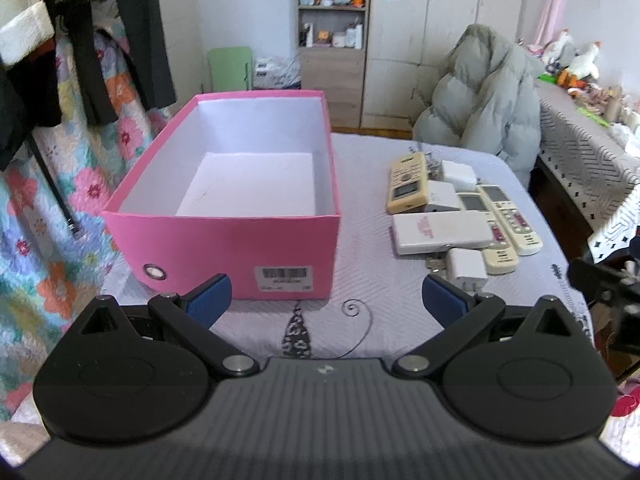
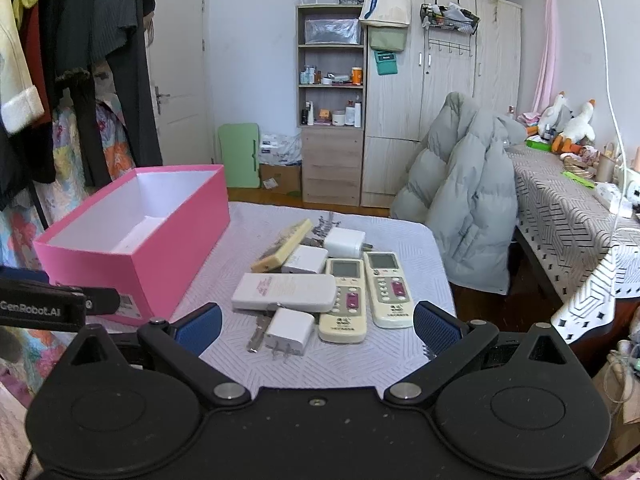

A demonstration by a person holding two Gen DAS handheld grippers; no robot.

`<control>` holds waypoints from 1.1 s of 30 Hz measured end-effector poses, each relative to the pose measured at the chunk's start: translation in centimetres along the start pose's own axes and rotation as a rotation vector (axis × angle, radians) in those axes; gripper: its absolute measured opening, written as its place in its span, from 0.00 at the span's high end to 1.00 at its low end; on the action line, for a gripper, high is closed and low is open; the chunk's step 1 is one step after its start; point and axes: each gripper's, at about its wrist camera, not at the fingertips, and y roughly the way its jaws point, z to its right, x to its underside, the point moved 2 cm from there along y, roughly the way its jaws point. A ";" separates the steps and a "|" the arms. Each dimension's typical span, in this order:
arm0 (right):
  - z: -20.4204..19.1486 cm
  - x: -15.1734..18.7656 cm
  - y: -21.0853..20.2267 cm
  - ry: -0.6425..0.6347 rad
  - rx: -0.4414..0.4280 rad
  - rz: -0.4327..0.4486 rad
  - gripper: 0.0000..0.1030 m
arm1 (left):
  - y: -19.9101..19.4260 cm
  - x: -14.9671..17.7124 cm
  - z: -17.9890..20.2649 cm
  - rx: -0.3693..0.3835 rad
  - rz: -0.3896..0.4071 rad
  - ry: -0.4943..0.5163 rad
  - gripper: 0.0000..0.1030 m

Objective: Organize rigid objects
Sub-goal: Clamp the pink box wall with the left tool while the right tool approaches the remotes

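I'm holding both claws spread wide and empty over the desk (image 2: 352, 364). The left claw (image 1: 326, 300) is sitting in front of the pink box (image 1: 224, 240), which is standing on the left side of the desk with nothing inside that I can see. The right claw (image 2: 318, 326) is facing the pile to the right of the box: two beige remotes (image 2: 366, 292) lying side by side, a white power bank (image 2: 286, 292) lying across the left one, a yellowish remote (image 2: 282, 252) tilted up behind, three white plug adapters, keys partly hidden under the bank. The near adapter (image 2: 290, 330) is lying just ahead of the right claw, prongs pointing toward me.

Judging handling: everything looks stiff, light hard plastic with smooth shells, so probably slippery. I'm planning to take the adapter across its flat sides, avoiding the prongs. Remotes are long, so pinching across the narrow width near the middle should stop them tipping. The power bank is likely the heaviest; same grip, firmer. Stacked pieces may shift when one gets pulled.
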 end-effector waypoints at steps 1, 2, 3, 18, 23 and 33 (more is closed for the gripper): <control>0.2 -0.2 -0.1 0.015 -0.034 0.011 0.00 | 0.1 -0.3 -0.2 -0.016 -0.017 0.005 0.00; 0.5 -0.5 -0.3 0.029 -0.074 0.037 0.00 | 0.1 -0.5 -0.4 -0.030 -0.028 0.017 0.00; 0.7 -0.7 -0.6 0.035 -0.105 0.069 0.00 | 0.0 -0.7 -0.6 -0.035 -0.030 0.036 0.00; -3.2 -9.3 3.3 -0.409 -0.345 -0.138 0.00 | -2.1 -9.3 -9.3 -0.020 0.073 0.161 0.04; -5.9 -10.5 6.2 -0.661 -0.403 -0.268 0.00 | 1.1 -11.3 -12.3 -0.054 0.019 0.141 0.12; -3.8 -13.9 15.9 -0.379 -0.360 -0.533 0.02 | 8.7 -13.0 -17.0 -0.025 -0.041 0.004 0.37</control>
